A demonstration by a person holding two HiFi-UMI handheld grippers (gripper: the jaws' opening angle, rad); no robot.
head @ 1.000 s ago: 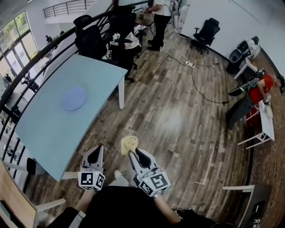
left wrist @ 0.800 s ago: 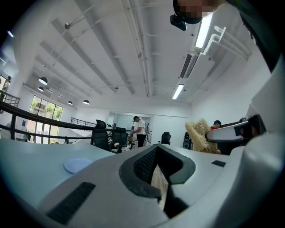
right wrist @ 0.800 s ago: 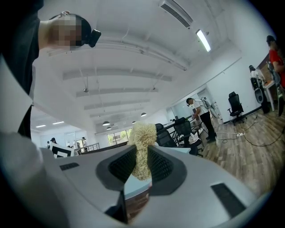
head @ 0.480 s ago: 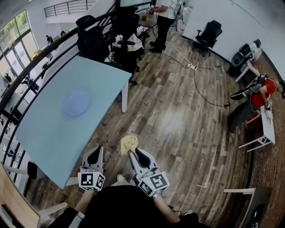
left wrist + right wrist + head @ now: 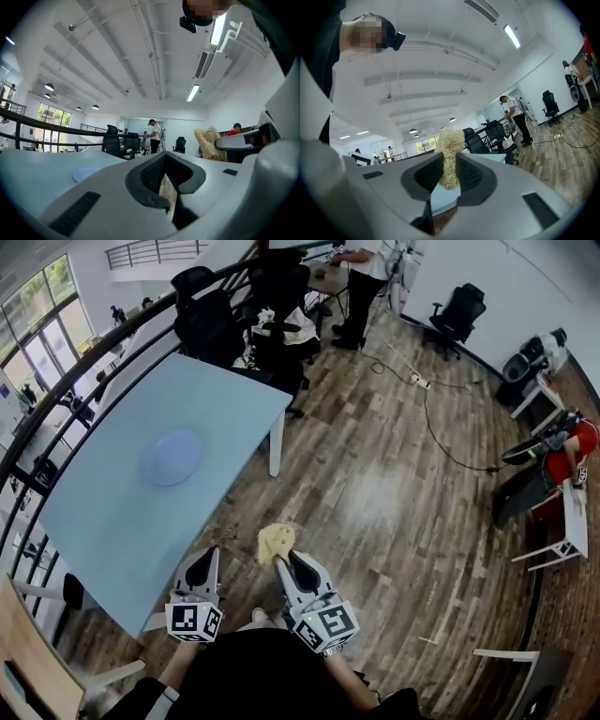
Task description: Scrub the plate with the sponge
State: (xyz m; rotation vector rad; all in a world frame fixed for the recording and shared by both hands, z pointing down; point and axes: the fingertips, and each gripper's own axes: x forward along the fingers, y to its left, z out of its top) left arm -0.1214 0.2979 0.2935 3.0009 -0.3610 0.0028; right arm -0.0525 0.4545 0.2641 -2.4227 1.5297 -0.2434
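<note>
A pale blue round plate [image 5: 172,457] lies on the light blue table [image 5: 112,521] at the left of the head view, far ahead of both grippers. My right gripper [image 5: 279,557] is shut on a yellow fibrous sponge [image 5: 275,541], held in the air over the wood floor near the table's near corner. In the right gripper view the sponge [image 5: 450,157] sticks up between the jaws. My left gripper [image 5: 207,557] is beside it, shut and holding nothing. The left gripper view shows the plate [image 5: 86,174] on the table and the sponge [image 5: 208,144] off to the right.
Black office chairs [image 5: 211,320] stand at the table's far end, and a person [image 5: 361,277] stands beyond them. A cable [image 5: 441,418] runs across the wood floor. A white table leg [image 5: 277,451] is at the far right corner. A dark railing [image 5: 56,409] runs along the left.
The table and plate have drifted nearer and lower in the head view. Both grippers keep their pose, with the sponge still in the right one.
</note>
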